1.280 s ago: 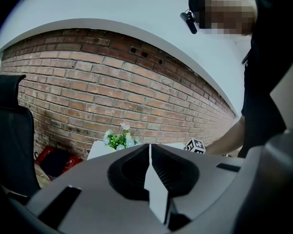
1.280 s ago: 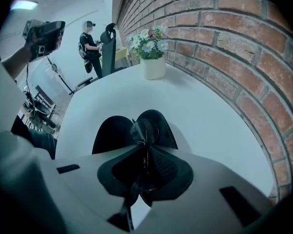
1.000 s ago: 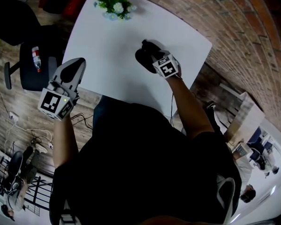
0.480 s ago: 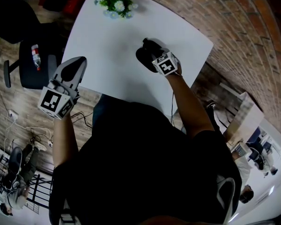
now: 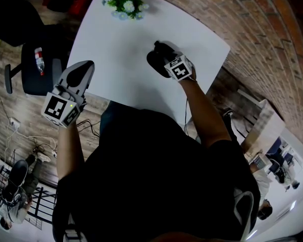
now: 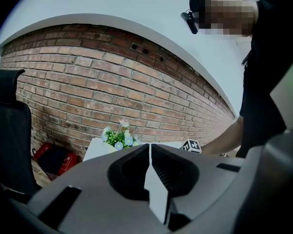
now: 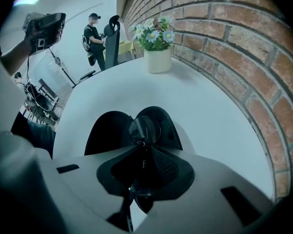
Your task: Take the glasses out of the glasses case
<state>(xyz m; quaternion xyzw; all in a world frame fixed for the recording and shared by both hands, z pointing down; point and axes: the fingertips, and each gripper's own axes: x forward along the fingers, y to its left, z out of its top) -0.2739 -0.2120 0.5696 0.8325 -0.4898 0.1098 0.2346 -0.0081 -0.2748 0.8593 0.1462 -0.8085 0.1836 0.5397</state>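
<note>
A black glasses case (image 5: 154, 60) lies open on the white table (image 5: 116, 59), its two halves (image 7: 105, 130) spread just beyond my right gripper. My right gripper (image 5: 166, 60) is over the case and shut on the glasses (image 7: 144, 129). One round lens shows between the jaw tips (image 7: 142, 147), slightly above the case. My left gripper (image 5: 82, 69) hangs off the table's left edge, away from the case. It is shut with nothing between its jaws (image 6: 150, 151).
A white pot of flowers (image 5: 124, 6) stands at the table's far end (image 7: 157, 52). A brick wall (image 7: 224, 38) runs along the table's right side. A dark office chair (image 5: 38, 72) stands left of the table. A person (image 7: 93, 38) stands far off.
My right gripper has shifted slightly farther onto the table over the case. The left gripper has barely moved.
</note>
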